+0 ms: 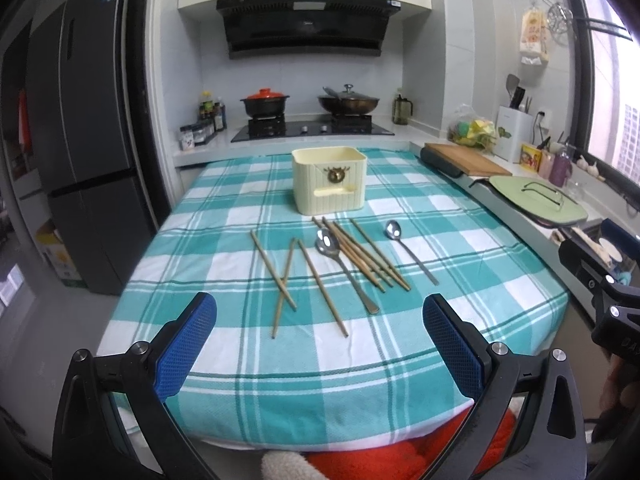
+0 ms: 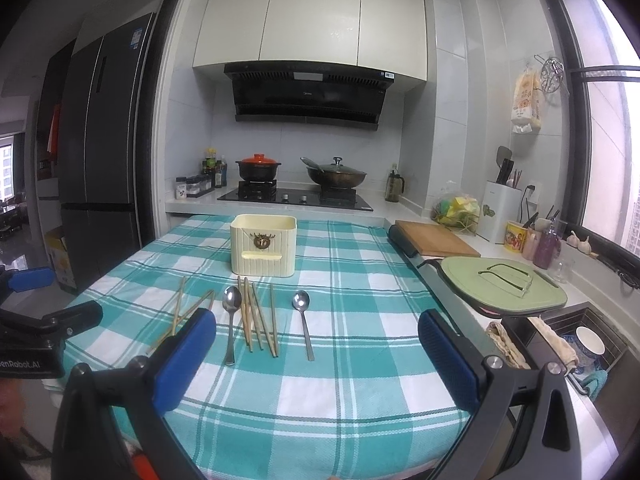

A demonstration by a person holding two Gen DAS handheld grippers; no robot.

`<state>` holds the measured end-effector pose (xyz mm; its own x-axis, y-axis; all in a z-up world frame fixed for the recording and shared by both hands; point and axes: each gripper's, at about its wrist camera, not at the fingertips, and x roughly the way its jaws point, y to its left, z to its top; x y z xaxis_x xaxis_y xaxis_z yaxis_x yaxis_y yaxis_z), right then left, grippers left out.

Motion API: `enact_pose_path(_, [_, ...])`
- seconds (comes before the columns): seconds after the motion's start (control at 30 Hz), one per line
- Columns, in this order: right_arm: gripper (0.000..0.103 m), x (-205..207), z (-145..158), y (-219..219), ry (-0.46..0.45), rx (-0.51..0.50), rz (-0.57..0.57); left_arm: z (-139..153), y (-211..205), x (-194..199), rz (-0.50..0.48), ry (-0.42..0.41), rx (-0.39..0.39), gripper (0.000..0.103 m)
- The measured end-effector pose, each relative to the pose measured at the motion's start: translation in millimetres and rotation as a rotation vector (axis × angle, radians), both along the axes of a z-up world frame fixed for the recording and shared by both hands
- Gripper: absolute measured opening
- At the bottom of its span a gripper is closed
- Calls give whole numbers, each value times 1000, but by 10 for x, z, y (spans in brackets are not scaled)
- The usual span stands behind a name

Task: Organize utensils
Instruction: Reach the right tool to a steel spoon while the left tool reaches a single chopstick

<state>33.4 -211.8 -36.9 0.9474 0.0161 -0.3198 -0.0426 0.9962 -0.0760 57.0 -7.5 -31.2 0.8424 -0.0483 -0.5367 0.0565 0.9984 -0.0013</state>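
Note:
A cream utensil holder [image 1: 329, 180] [image 2: 263, 244] stands at the far middle of the teal checked table. In front of it lie two metal spoons [image 1: 344, 264] [image 1: 408, 250] [image 2: 231, 320] [image 2: 303, 318] and several wooden chopsticks, one bundle [image 1: 362, 254] [image 2: 258, 316] between the spoons and loose ones [image 1: 286, 280] [image 2: 184, 312] to the left. My left gripper [image 1: 320, 332] is open and empty, near the table's front edge. My right gripper [image 2: 318, 340] is open and empty, above the front right of the table.
A counter runs along the right with a wooden cutting board [image 2: 436, 242], a green board [image 2: 504, 284] and a sink [image 2: 580, 344]. A stove with two pots [image 2: 296, 176] stands behind the table. A dark fridge [image 2: 100, 148] stands at the left.

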Motion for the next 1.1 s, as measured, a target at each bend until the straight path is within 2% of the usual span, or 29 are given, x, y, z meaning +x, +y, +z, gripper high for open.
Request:
enact_pose_path(0.2, [103,175,-102,-28,33,3,12,-126,140,163,24,54,-36,103])
enact_pose_path(0.3, [103,270,-150,-12,52,3,23,-195,196,246,2,79,-66,103])
enact_pose_path(0.47, [103,449,-250,7,84,-4,32,-338,312,502,22,154,-102,103])
enact_pose_path(0.9, [103,1075,-600,-10,234,-13,19,-641,694,1467,142,250,-142,103])
enact_pose_path(1.1, [103,1326,-718,9,287,-14,35,-974,852,2094,211,341,-164,103])
